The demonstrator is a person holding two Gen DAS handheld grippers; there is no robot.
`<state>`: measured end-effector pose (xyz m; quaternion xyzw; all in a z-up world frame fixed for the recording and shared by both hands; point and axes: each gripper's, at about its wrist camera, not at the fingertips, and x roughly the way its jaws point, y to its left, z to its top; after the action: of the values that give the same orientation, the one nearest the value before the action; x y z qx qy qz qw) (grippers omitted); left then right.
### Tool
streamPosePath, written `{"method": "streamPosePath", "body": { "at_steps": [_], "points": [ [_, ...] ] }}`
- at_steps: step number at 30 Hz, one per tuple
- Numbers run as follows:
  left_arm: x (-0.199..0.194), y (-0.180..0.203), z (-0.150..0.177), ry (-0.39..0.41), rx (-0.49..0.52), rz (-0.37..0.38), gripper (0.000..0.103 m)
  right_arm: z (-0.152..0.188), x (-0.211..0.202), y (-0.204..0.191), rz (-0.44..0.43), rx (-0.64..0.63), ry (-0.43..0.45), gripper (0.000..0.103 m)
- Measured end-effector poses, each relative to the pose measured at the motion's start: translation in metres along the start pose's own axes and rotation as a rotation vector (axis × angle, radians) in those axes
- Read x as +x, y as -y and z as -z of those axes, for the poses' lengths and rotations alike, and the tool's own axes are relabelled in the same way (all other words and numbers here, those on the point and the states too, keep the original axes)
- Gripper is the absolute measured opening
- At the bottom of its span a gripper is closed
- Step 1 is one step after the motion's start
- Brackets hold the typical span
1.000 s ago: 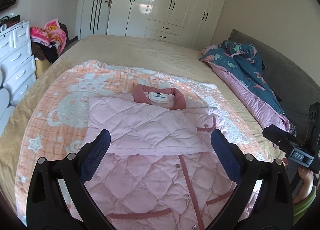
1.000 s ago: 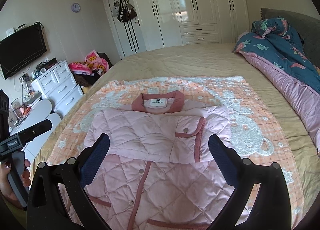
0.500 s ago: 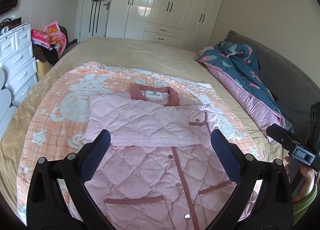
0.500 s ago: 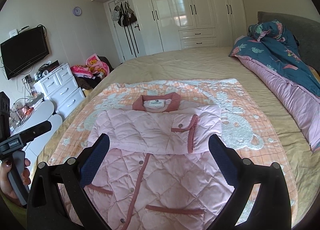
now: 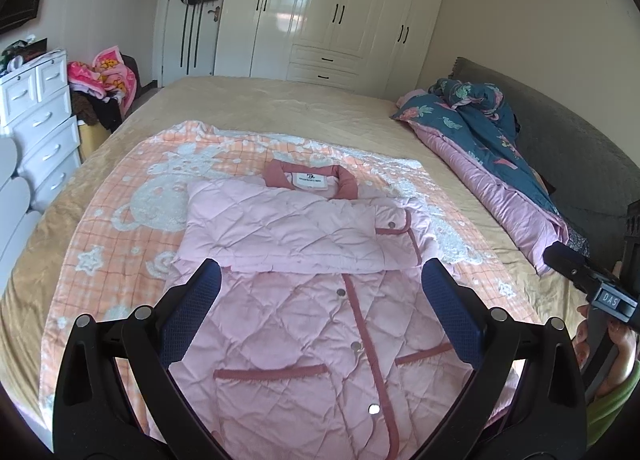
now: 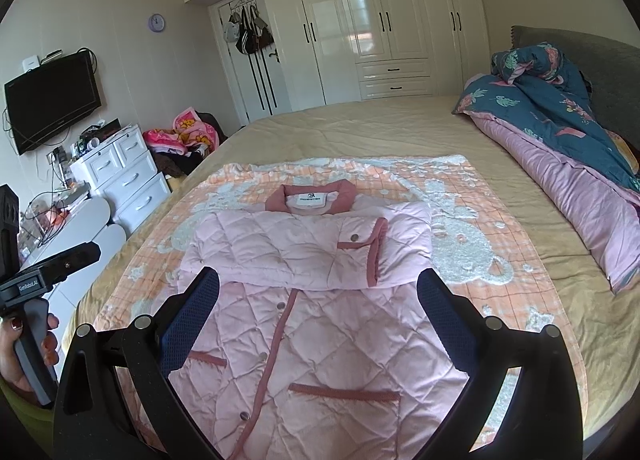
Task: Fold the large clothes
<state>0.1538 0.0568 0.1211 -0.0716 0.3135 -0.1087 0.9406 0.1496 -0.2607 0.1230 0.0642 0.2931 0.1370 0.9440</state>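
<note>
Spread flat on an orange blanket [image 5: 120, 195] across the bed [image 6: 360, 131]: pink quilted jacket [image 5: 304, 324], both sleeves folded over the chest. Above its near half, touching nothing: left gripper [image 5: 320, 292] and right gripper [image 6: 318, 296], both released, jaws wide. Hem cut off below.

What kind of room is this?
It looks like a bedroom at home: a big bed with a rolled-up quilt, a tall white wardrobe, and a pink jacket spread out for folding.

Home bedroom: bed [image 6: 360, 131], wardrobes [image 6: 380, 19] (wall TV [image 6: 52, 95])
</note>
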Motion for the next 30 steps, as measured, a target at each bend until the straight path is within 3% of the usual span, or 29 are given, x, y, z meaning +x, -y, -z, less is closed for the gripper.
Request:
{"method": "streamPosePath", "body": {
  "at_steps": [16,30],
  "points": [
    [-0.013,-0.007,0.032,-0.027,-0.012,-0.033,0.094,0.024,-0.021,0.012,0.007,0.004,-0.005,0.099],
    [-0.004,-0.023,0.069,-0.096,-0.026,-0.096,0.094,0.056,-0.019,0.026,0.023,0.019,-0.057,0.099]
  ]
}}
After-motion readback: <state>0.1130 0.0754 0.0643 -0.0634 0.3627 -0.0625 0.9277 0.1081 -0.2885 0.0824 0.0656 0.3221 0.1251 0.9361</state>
